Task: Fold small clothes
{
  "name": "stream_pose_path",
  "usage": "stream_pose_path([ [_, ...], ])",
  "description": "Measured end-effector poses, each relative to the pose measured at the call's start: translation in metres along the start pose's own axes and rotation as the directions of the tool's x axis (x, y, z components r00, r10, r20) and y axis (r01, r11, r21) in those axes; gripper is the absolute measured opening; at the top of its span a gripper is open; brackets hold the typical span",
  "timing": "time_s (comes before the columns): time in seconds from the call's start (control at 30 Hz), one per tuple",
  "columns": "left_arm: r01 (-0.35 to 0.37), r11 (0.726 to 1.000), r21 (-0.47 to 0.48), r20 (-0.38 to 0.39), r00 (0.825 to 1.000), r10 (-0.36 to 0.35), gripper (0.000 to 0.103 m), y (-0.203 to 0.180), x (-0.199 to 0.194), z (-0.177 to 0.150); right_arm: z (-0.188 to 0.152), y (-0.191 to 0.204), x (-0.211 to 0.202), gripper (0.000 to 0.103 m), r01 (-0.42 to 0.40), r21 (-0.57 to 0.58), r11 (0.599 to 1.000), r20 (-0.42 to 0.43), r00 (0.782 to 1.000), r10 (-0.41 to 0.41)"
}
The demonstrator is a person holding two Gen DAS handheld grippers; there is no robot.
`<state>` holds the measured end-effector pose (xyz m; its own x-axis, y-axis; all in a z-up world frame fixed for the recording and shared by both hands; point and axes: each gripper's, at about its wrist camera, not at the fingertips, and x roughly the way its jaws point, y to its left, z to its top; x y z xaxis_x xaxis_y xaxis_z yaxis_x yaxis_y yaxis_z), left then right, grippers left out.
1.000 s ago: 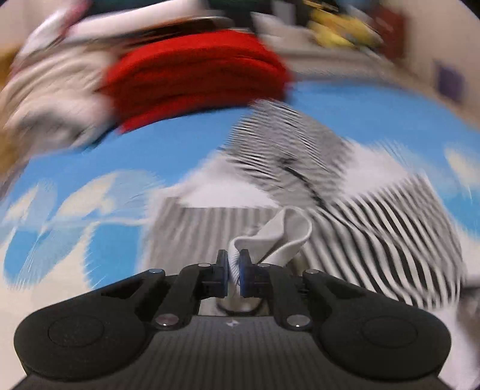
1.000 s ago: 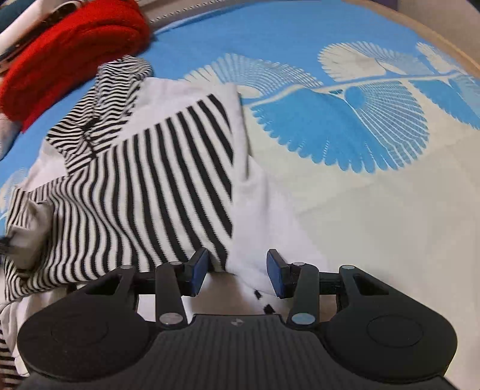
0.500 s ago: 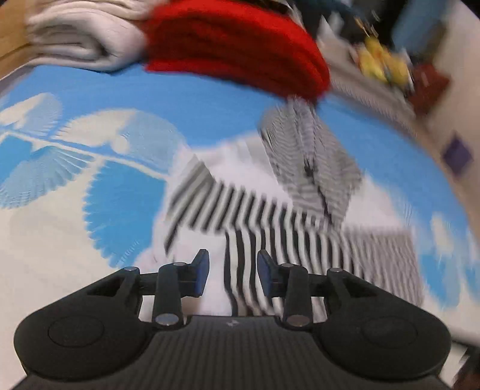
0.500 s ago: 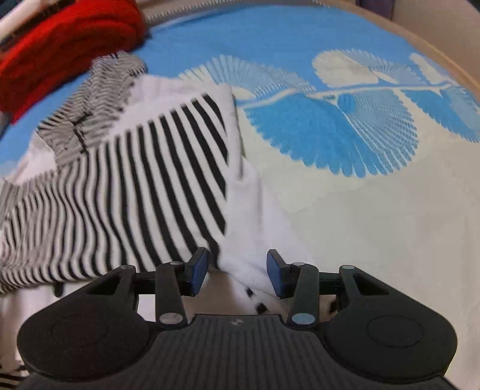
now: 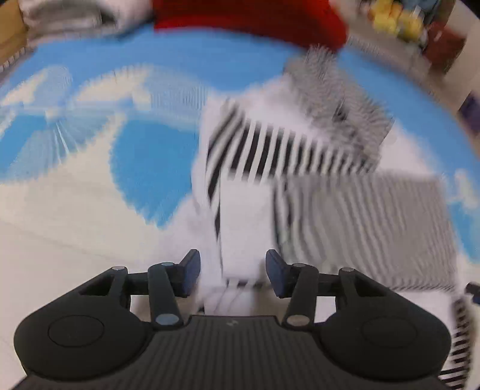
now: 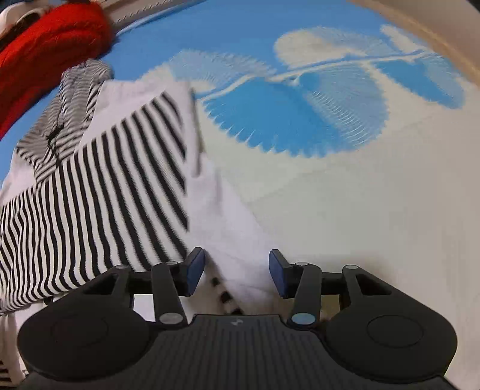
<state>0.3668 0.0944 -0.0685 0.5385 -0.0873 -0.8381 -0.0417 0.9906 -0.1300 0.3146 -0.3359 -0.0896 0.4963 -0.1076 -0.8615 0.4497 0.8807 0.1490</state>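
Note:
A black-and-white striped garment with white parts lies partly folded on the blue and cream patterned cloth. It also shows in the right wrist view. My left gripper is open, its jaws standing either side of a white part of the garment near its lower edge. My right gripper is open over a white sleeve or flap at the garment's right side. Neither gripper holds anything. The left wrist view is blurred by motion.
A folded red garment lies at the back, also in the right wrist view. Pale folded clothes sit beside it at the back left. The blue and cream patterned cloth spreads to the right.
My left gripper let go of the white fabric it pinched, opened, and swung leftward to the garment's lower edge. My right gripper stayed open and shifted slightly.

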Motion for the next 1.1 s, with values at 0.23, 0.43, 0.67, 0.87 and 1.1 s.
stream_pose_path([
  [0.23, 0.094, 0.992, -0.081, -0.052, 0.994, -0.099, 0.057, 0.037, -0.091, -0.029, -0.013, -0.022, -0.072, 0.048, -0.130, -0.067, 0.989, 0.028, 0.991, 0.132],
  [0.43, 0.054, 0.995, -0.088, -0.202, 0.977, -0.071, 0.067, 0.072, -0.119, -0.112, -0.049, -0.072, -0.102, 0.053, -0.165, -0.074, 0.983, -0.090, 0.983, 0.158],
  [0.67, 0.048, 0.991, -0.122, -0.302, 0.950, -0.083, 0.067, 0.097, -0.110, -0.144, -0.101, -0.117, -0.086, 0.055, -0.163, 0.044, 0.986, -0.274, 0.947, 0.169],
  [0.87, 0.042, 0.985, -0.168, -0.391, 0.914, -0.106, 0.058, 0.101, -0.093, -0.159, -0.116, -0.106, -0.066, 0.054, -0.166, 0.069, 0.984, -0.338, 0.924, 0.179],
  [1.1, 0.058, 0.995, -0.078, -0.392, 0.916, -0.084, 0.005, 0.089, -0.096, -0.167, -0.115, -0.104, -0.073, 0.003, -0.204, 0.039, 0.978, -0.298, 0.932, 0.206],
])
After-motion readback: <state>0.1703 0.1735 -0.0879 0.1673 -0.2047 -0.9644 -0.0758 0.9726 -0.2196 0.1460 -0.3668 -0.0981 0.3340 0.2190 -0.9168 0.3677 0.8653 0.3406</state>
